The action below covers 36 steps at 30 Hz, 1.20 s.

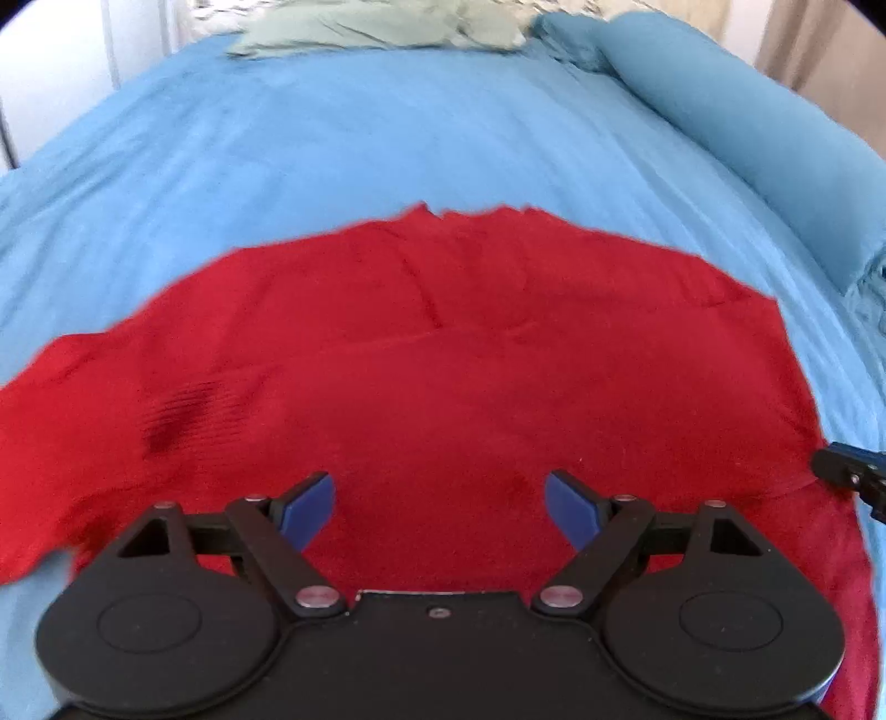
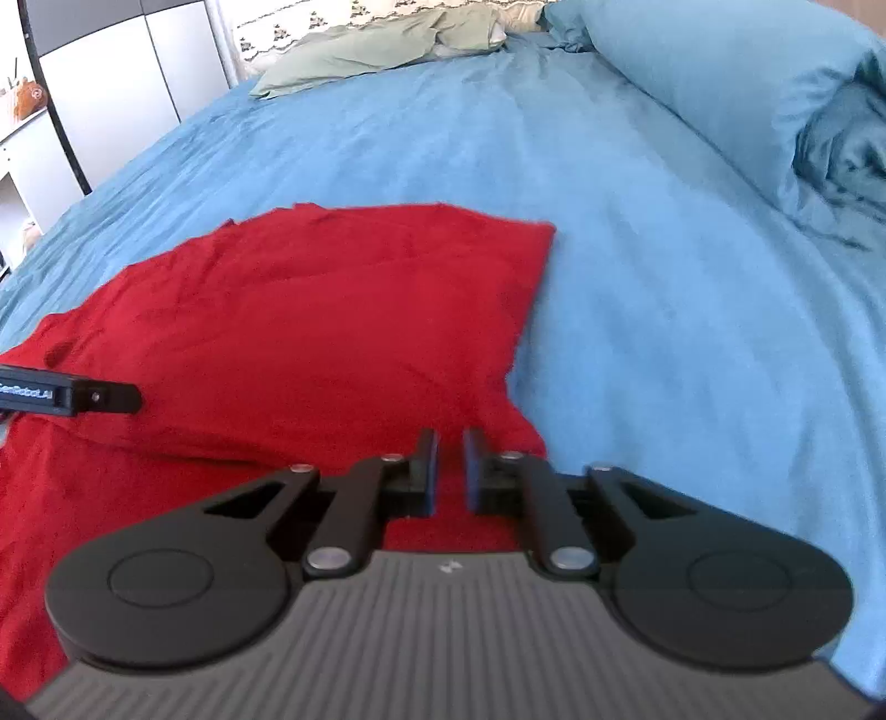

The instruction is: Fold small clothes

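A red garment lies spread on the blue bedsheet; it also shows in the right wrist view. My left gripper is open wide and empty, hovering over the garment's near part. My right gripper hovers over the garment's near right edge, its jaws almost closed with a narrow gap and nothing visibly between them. The right gripper's tip shows at the right edge of the left wrist view. The left gripper's side shows at the left of the right wrist view.
A blue pillow lies along the right side of the bed. A pale green cloth lies crumpled at the far end. White cabinets stand beyond the bed's left edge. Bare blue sheet lies right of the garment.
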### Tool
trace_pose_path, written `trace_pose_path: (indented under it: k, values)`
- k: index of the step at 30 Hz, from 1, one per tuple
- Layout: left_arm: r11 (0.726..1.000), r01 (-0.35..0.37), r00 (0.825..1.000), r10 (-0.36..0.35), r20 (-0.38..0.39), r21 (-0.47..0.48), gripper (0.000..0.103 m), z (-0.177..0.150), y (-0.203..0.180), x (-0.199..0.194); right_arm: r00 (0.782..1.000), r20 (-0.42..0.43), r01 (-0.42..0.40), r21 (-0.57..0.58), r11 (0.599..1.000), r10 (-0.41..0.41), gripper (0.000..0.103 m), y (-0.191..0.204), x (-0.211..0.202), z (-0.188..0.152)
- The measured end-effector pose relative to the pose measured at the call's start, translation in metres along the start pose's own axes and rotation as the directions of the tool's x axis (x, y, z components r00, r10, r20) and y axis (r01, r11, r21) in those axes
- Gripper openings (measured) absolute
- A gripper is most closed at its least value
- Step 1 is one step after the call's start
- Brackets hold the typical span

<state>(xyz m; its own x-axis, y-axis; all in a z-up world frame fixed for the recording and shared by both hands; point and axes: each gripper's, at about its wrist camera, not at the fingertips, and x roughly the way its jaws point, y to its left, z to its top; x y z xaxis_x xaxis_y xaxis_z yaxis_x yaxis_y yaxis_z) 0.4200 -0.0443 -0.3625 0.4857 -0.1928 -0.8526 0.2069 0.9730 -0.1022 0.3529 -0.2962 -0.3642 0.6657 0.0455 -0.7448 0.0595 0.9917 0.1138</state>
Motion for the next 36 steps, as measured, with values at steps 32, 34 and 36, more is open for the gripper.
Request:
trace_pose_path:
  k: [32,34,36]
  values:
    - [0.251,0.176,0.935,0.261,0.241,-0.952,0.101,-0.167,0.478,-0.154,0.980,-0.086,-0.197,-0.267,0.943,0.180,0.103,0.373,0.006,0.029]
    - [0.225,0.214,0.923,0.272,0.272,-0.951,0.101,-0.173,0.485,-0.147,0.983,-0.081,-0.183,-0.271,0.945,0.167,0.103,0.382,0.012,0.028]
    - [0.219,0.238,0.910,0.291,0.297,-0.946,0.101,-0.175,0.492,-0.146,0.985,-0.081,-0.167,-0.268,0.949,0.150,0.103,0.387,0.018,0.027]
